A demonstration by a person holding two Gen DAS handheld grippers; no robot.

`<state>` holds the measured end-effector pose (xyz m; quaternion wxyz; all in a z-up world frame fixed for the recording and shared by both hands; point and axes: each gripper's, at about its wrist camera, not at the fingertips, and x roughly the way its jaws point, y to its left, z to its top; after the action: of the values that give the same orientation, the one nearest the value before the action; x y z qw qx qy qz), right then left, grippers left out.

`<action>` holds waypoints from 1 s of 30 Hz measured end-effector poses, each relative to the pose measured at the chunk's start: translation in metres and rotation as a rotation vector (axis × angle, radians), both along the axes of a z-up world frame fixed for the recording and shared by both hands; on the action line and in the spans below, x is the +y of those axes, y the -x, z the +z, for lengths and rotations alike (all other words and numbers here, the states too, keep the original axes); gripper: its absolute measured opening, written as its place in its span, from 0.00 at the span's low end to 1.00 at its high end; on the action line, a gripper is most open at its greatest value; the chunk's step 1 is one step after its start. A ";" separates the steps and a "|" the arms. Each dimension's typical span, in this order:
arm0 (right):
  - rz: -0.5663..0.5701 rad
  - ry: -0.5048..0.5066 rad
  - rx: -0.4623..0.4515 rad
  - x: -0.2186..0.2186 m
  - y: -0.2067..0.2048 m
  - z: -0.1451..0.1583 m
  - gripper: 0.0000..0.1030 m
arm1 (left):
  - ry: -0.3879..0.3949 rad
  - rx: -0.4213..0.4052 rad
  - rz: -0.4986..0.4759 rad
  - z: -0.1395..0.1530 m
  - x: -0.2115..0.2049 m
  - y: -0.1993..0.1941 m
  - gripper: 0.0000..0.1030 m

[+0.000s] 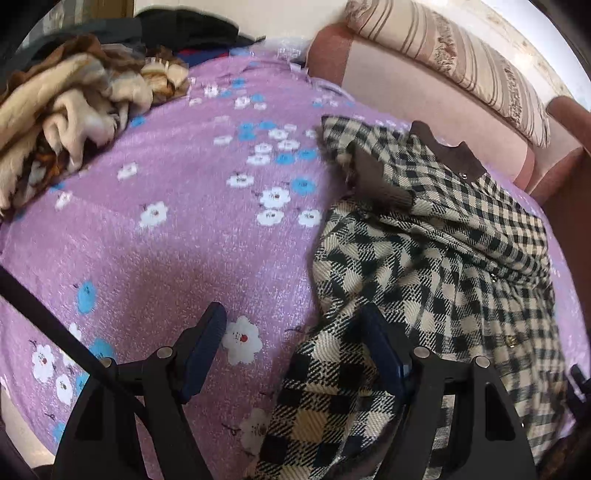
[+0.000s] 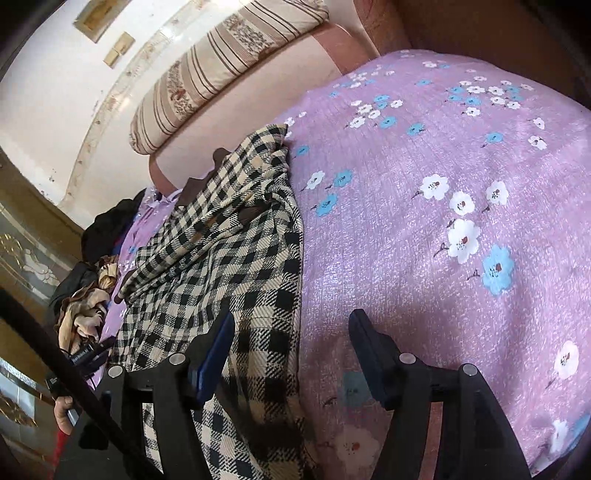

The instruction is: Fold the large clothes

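A black-and-cream checked garment with a brown collar lies folded lengthwise on the purple flowered bedspread. In the left wrist view it fills the right half. My left gripper hangs open above its near left edge, and the cloth runs under the right finger. In the right wrist view the same garment lies at the left. My right gripper stands open over its near right edge, with cloth and bare bedspread showing between the fingers. Neither pair of pads presses on the cloth.
A crumpled beige-brown blanket and dark clothes are heaped at the bed's far left. A striped pillow leans on the pink headboard. A person's hand shows at the lower left of the right wrist view.
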<state>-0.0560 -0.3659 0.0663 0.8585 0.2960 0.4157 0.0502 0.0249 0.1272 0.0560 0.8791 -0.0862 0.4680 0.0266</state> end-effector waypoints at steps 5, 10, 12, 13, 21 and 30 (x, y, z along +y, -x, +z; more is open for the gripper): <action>0.014 0.006 -0.042 0.005 0.001 -0.001 0.81 | -0.047 -0.003 -0.029 -0.003 -0.008 0.002 0.75; 0.039 0.083 -0.060 0.023 -0.004 0.000 0.95 | -0.049 -0.011 -0.041 -0.006 -0.009 0.002 0.81; 0.038 0.123 -0.056 0.030 -0.006 0.000 0.97 | -0.057 -0.015 -0.051 -0.007 -0.010 0.003 0.84; 0.034 0.140 -0.052 0.033 -0.006 0.000 0.97 | -0.066 -0.016 -0.056 -0.008 -0.012 0.003 0.85; 0.017 0.203 -0.029 0.041 -0.007 0.000 0.98 | -0.080 -0.027 -0.068 -0.012 -0.016 0.002 0.91; 0.012 0.189 -0.057 0.041 -0.002 0.001 0.99 | -0.102 -0.033 -0.061 -0.012 -0.019 0.003 0.92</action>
<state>-0.0535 -0.3250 0.0669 0.8937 0.2097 0.3958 0.0244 0.0219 0.1082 0.0436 0.8903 -0.0276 0.4540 0.0221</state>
